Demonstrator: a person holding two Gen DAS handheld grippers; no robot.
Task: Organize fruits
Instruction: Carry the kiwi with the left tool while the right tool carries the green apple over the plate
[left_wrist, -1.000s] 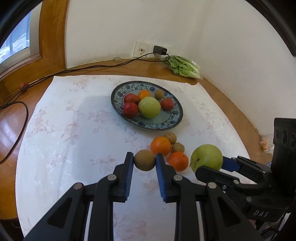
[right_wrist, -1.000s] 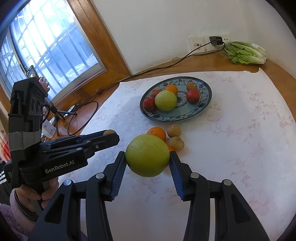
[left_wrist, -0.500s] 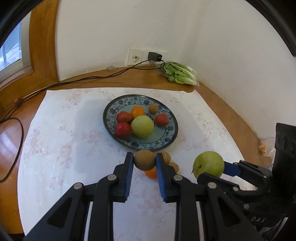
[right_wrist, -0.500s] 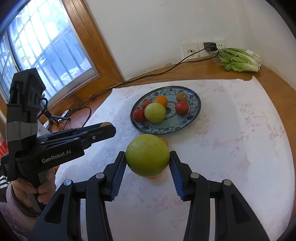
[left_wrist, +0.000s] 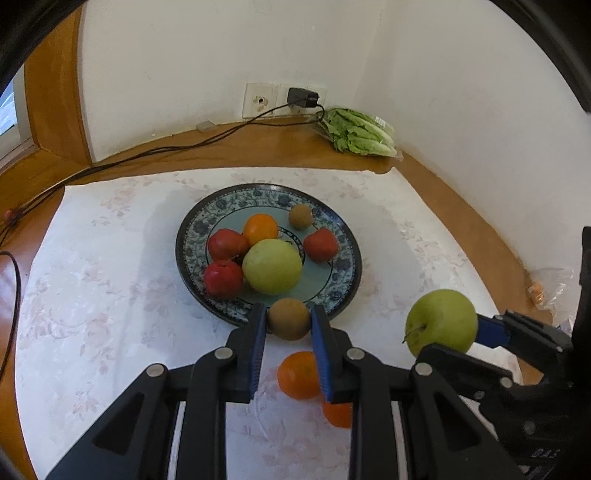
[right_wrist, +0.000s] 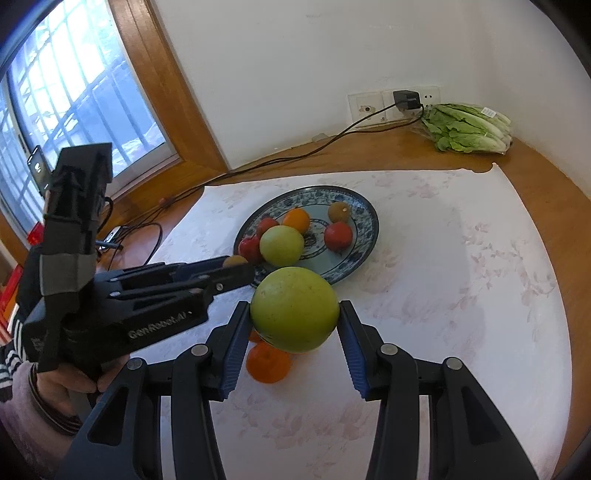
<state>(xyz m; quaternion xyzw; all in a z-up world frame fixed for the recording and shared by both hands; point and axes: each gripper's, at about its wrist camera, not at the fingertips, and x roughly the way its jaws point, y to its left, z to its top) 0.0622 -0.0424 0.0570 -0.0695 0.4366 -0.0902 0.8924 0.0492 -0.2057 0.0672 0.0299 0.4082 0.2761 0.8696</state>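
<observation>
- Light: bright daylight from the barred window in a wooden frame (right_wrist: 74, 107), at left in the right wrist view.
- Shadows: soft, faint on the white floral-patterned cloth (left_wrist: 110, 295).
- Distortion: strong fisheye curving, dark vignetted corners.
- Focus: mostly sharp; slight softness at edges.

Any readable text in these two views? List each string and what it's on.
"GenRobot.AI" (last letters blurred): white print on the side of the left hand-held gripper, seen from the right wrist.
"DAS": seen upside down on the body of the right hand-held gripper, in the left wrist view, faint.
White label on the lettuce bag: print too small to read.
Phone screen by the window: too small to read.
</observation>
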